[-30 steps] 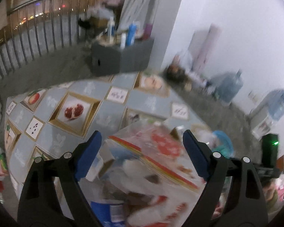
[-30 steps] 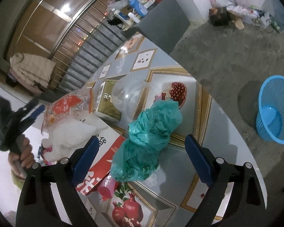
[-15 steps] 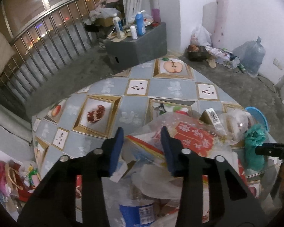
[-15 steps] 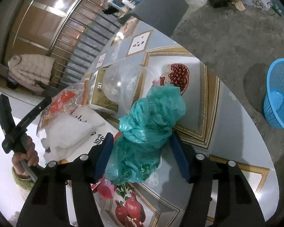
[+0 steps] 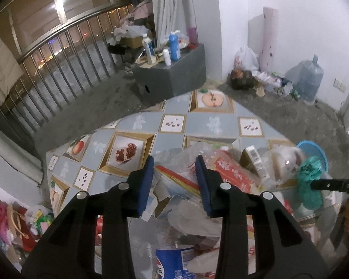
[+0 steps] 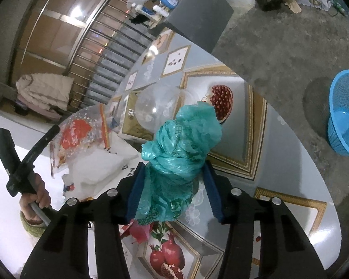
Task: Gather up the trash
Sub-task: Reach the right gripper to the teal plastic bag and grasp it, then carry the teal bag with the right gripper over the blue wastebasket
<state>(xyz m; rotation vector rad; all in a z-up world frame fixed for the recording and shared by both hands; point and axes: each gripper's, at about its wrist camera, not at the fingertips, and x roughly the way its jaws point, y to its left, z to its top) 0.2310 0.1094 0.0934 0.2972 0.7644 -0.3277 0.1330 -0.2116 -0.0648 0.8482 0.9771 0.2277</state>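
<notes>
My left gripper [image 5: 175,181] is closing its jaws on a clear plastic bag [image 5: 221,162] with red print; the bag's crumpled edge is pinched between the blue pads. In the right wrist view this bag [image 6: 81,134] hangs at the left gripper's tip. My right gripper [image 6: 174,172] is closing too, and its pads squeeze a crumpled green plastic bag [image 6: 186,139] that bulges up over the table. The left wrist view shows the same green bag [image 5: 309,179] at the far right. More trash lies under the left gripper: white plastic [image 5: 193,218] and a blue-labelled bottle [image 5: 174,262].
A table [image 6: 279,162] with fruit-picture tiles carries a clear dome lid [image 6: 158,104], a gold box [image 6: 130,121] and a white bag [image 6: 97,165]. A blue basket [image 6: 344,116] stands on the floor to the right. Behind are a grey cabinet [image 5: 169,76] with bottles and a railing [image 5: 58,65].
Both grippers went from wide open to closed in. The left one took the clear printed bag and rose a little. The right one took the green bag, staying in place.
</notes>
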